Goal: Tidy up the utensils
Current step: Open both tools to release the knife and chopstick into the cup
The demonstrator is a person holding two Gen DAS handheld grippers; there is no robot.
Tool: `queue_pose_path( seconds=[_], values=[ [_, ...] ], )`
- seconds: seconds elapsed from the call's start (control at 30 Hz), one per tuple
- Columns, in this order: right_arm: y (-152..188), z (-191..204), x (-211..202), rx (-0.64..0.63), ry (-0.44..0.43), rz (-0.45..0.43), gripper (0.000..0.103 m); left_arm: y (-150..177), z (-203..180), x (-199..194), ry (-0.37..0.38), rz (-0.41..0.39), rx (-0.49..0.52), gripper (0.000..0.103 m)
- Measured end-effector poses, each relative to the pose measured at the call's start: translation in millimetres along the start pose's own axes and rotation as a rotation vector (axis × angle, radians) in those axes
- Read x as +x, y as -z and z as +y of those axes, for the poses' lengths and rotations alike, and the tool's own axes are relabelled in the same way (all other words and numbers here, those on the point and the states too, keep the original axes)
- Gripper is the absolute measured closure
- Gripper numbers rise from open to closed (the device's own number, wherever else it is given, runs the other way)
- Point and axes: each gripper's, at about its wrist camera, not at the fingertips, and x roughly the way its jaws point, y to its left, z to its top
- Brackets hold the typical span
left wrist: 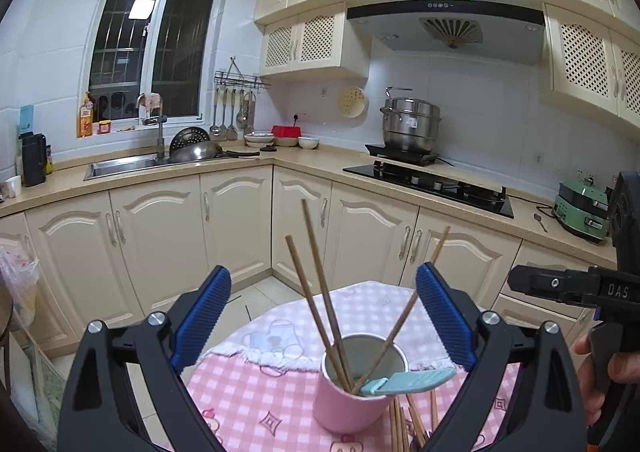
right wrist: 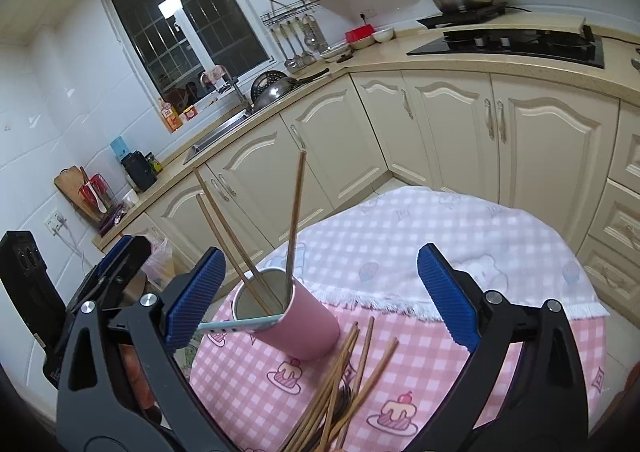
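A pink cup [left wrist: 348, 408] [right wrist: 308, 328] stands on the round table's pink checked cloth [left wrist: 248, 392] [right wrist: 460, 372]. Three wooden chopsticks [left wrist: 320, 292] [right wrist: 294, 211] lean upright inside it. A light blue handled utensil [left wrist: 408, 382] [right wrist: 240, 326] lies across its rim. Several loose chopsticks [left wrist: 400, 424] [right wrist: 348, 372] lie on the cloth beside the cup. My left gripper [left wrist: 323, 272] is open just behind the cup, holding nothing. My right gripper [right wrist: 320, 252] is open too, with the cup low between its fingers, untouched. Each gripper shows at the other view's edge.
A white and pink towel [left wrist: 372, 308] [right wrist: 400, 232] covers the table's far half. Beyond it run cream cabinets [left wrist: 236, 219], a sink [left wrist: 120, 167], a black hob [left wrist: 432, 183] and a steel pot [left wrist: 410, 123]. A hand [left wrist: 592, 372] holds the right gripper's grip.
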Motion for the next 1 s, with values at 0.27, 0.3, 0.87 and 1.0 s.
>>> queue_pose_path(
  seconds=[0.27, 0.3, 0.87, 1.0],
  values=[
    [11, -6, -20, 0.003, 0.037, 0.023, 0.008, 6, 3, -17, -0.023, 0.028, 0.006, 0.011],
    [13, -7, -22, 0.001, 0.044, 0.031, 0.008, 7, 3, -18, -0.025, 0.034, 0.009, 0.011],
    [72, -30, 0, -0.04, 0.08, 0.274, 0.008, 76, -17, -5, -0.076, 0.285, 0.1, 0.011],
    [86, -38, 10, -0.043, 0.067, 0.344, 0.008, 95, -25, 1, -0.073, 0.36, 0.103, 0.011]
  ],
)
